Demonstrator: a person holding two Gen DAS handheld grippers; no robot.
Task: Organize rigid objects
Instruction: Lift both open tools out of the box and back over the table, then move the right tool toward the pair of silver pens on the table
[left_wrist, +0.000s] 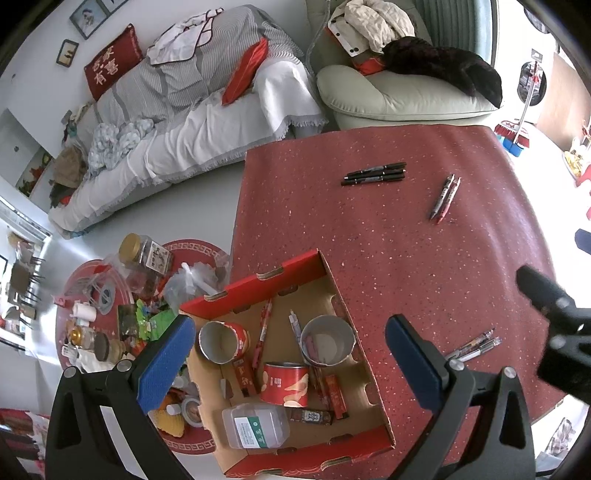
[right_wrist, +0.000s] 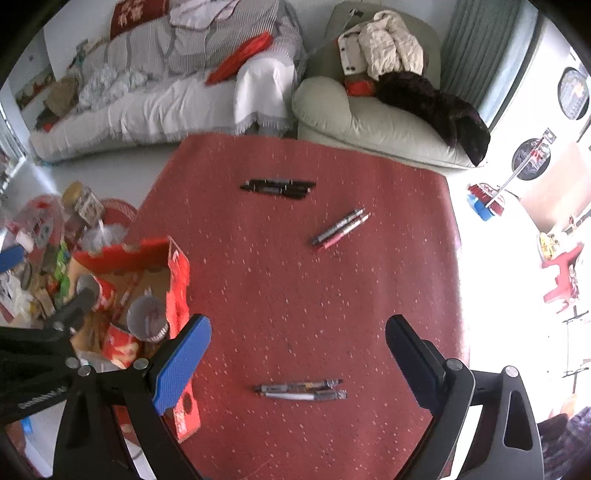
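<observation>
Both grippers are spread wide and hold nothing. The left gripper (left_wrist: 291, 354) hangs over the box (left_wrist: 384, 428), its blue pads on either side of the box's contents without touching them. The right gripper (right_wrist: 297, 365) hangs over the red cloth (right_wrist: 295, 295), with the clear pens (right_wrist: 301, 391) lying side by side on the cloth between its fingers, untouched.

On the cloth, two more groups of pens lie well apart: black pens (right_wrist: 277, 186) bunched together toward the far edge, and a red-and-grey pair (right_wrist: 340, 227) to their right, nearer the middle. The open cardboard box sits at the cloth's left edge, red outside and brown inside. It holds two upright open tubes (left_wrist: 327, 339), a red can (left_wrist: 284, 384) on its side, a clear plastic bottle (left_wrist: 255, 424), and several loose pens and small sticks.

Beyond the cloth stand a sofa (left_wrist: 166, 122) under grey and white covers and a pale green armchair (left_wrist: 399, 96) with clothes piled on it. Left of the box, a low round red table (left_wrist: 92, 325) is crowded with jars and bags. The middle of the cloth lies bare between the pen groups.
</observation>
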